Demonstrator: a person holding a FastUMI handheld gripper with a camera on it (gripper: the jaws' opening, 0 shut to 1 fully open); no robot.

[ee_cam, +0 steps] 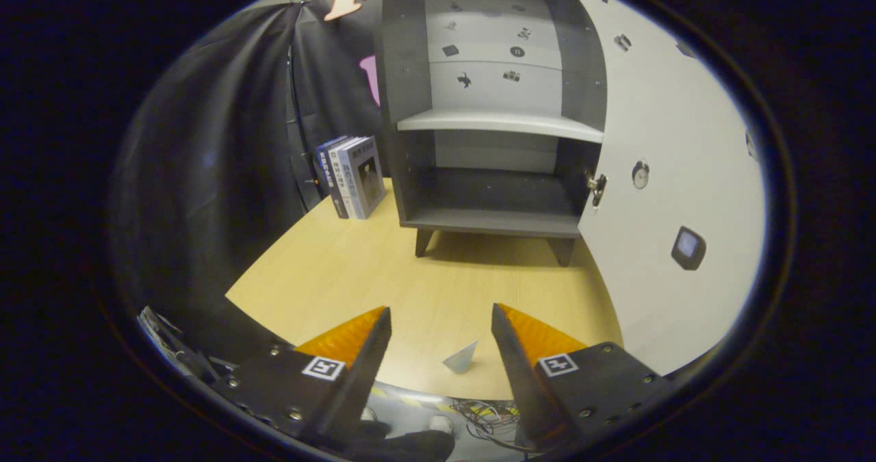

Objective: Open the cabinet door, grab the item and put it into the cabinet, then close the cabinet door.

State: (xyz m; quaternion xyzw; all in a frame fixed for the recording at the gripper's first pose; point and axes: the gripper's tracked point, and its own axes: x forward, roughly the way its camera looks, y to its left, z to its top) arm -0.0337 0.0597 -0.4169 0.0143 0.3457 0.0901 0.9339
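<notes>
A small dark grey cabinet point(493, 106) stands on short legs at the far side of the wooden table point(356, 270). Its white door point(671, 174) is swung wide open to the right, hinged at the right side. Inside I see a pale upper shelf point(499, 121) and a dark bottom shelf point(496, 205), both bare. My gripper point(441, 318) is open, well short of the cabinet, with nothing between its fingers. A small pale pointed object point(462, 359) lies on the table near its front edge, between the fingers.
Three books point(352, 174) stand upright left of the cabinet against the black cloth wall point(226, 174). The open door carries small stickers and a dark square piece point(688, 248). Cables lie on the floor below the table's front edge point(489, 414).
</notes>
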